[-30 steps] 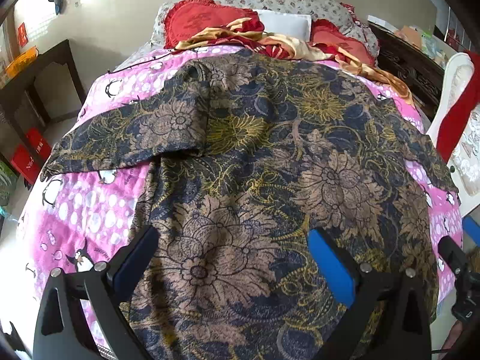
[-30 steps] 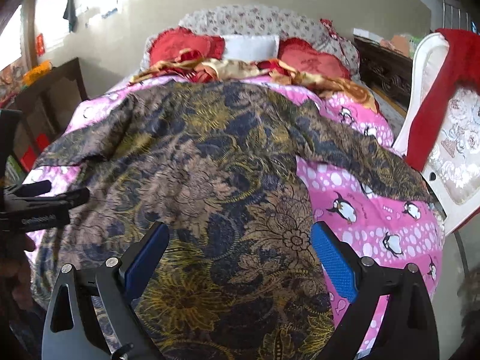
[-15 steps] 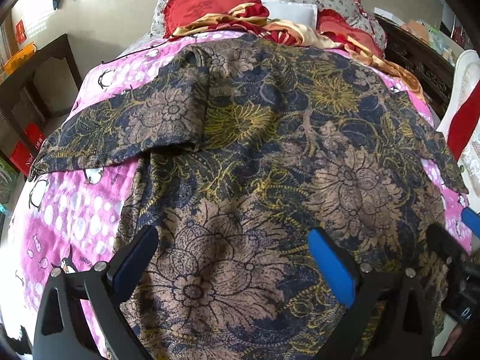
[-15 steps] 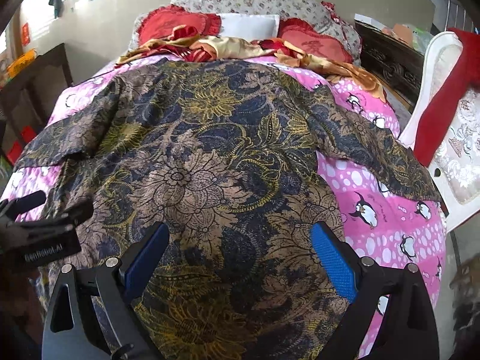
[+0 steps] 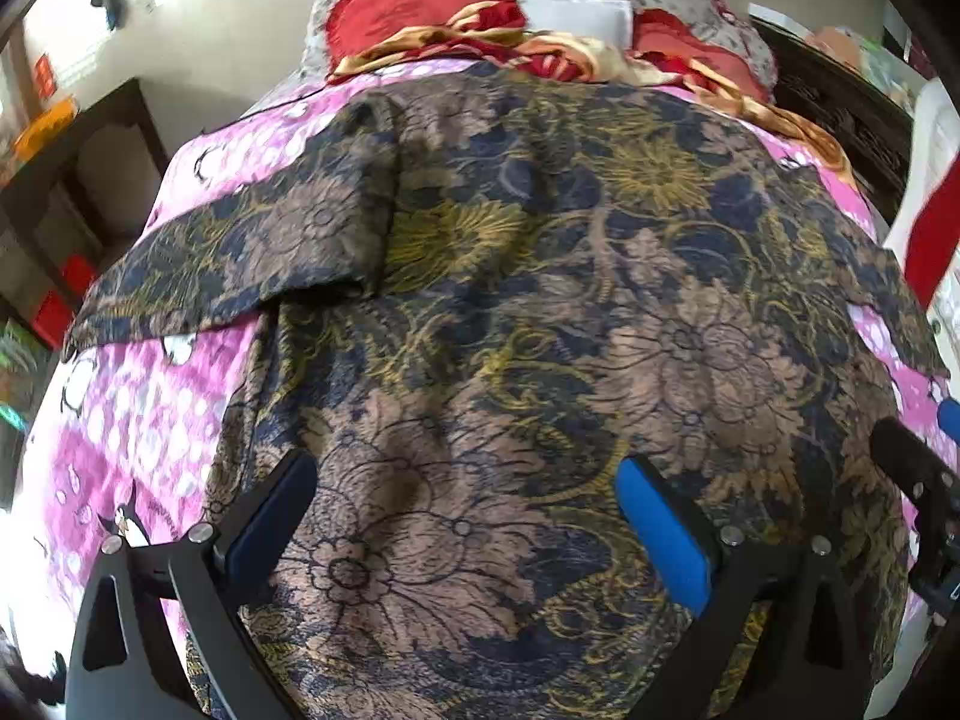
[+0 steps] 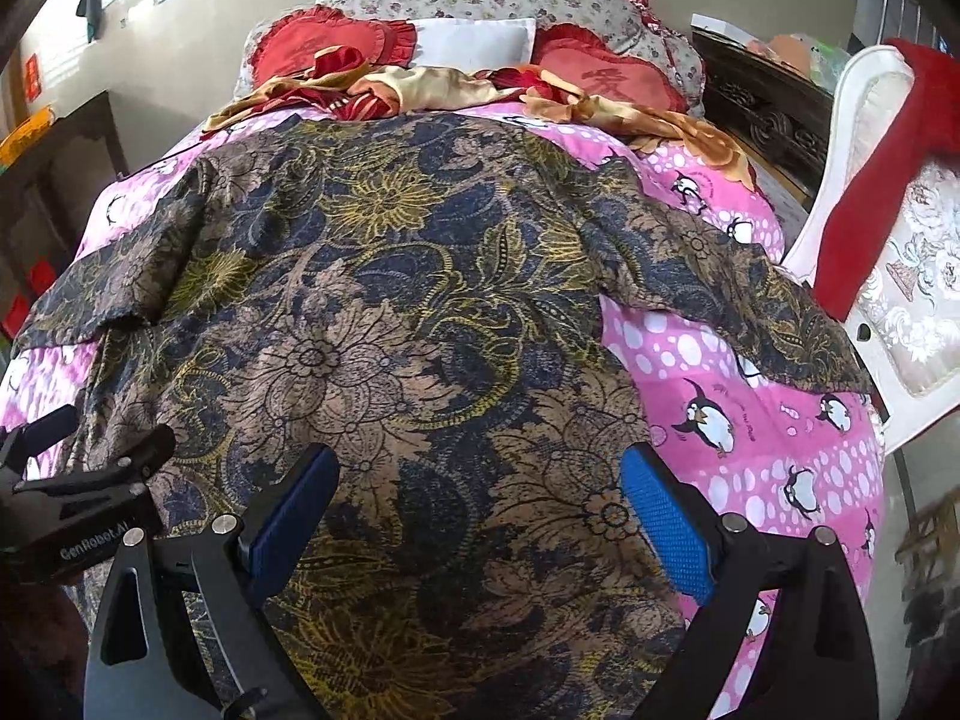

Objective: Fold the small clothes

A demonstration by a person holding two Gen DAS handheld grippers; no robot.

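Observation:
A dark blue shirt with brown and gold flowers lies spread flat on the pink penguin bedspread, sleeves out to both sides. It also shows in the right wrist view. My left gripper is open and empty, hovering over the shirt's lower left part. My right gripper is open and empty over the shirt's lower right part, near its right edge. Each gripper shows at the edge of the other's view.
Red heart pillows and a crumpled red and gold cloth lie at the head of the bed. A white chair with a red cloth stands right of the bed. A dark wooden table stands to the left.
Both grippers have moved forward and lower over the shirt, so it fills more of each view. Both stayed open. The shirt has not moved.

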